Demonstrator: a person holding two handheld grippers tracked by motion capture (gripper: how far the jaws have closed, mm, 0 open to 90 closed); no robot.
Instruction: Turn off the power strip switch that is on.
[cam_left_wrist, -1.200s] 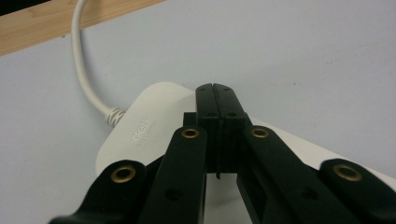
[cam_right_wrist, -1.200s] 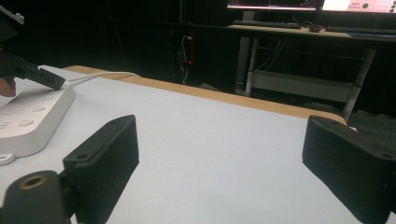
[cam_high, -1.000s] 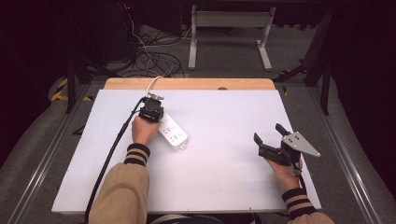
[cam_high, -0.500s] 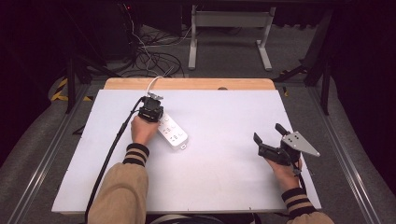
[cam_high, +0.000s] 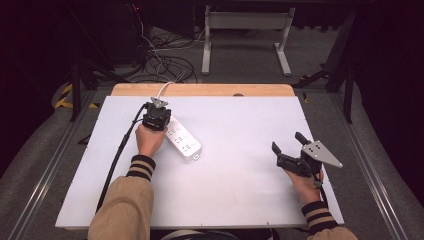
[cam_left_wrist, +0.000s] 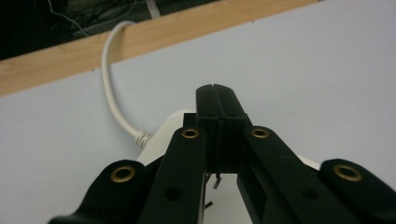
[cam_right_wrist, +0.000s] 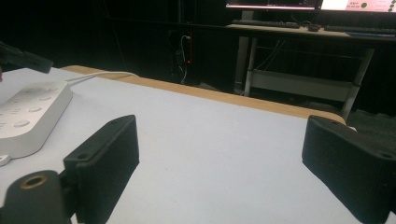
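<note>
White moulded plastic makes up the power strip (cam_high: 181, 140), which is laid flat on the worktop (cam_high: 240, 200) in its left half, nearer the far edge than the near one, set at a slant with one short end towards the far-left corner; from that end a white cord (cam_left_wrist: 113, 93) is led over the wooden far edge (cam_high: 210, 90) and down out of sight. The left tool (cam_high: 156, 116) is held at that far end of the strip, its jaws closed together with nothing seen between them, their tips poised above the spot where the cord enters the casing; whether the strip is actually touched cannot be told. The right tool (cam_high: 289, 148) is held low over the right side of the worktop, well apart from the strip, with its jaws spread wide and empty.

The strip is judged to be rigid, fairly light and smooth-sided, so some sliding on the worktop can be expected if it is pushed; nothing about it looks fragile, though the socket face is best not pinched. A hold across the narrow width of the casing, from the two long sides, is judged the surest; the cord is flexible and would give little control, and its drag over the far edge is likely to be felt when the strip is moved.
</note>
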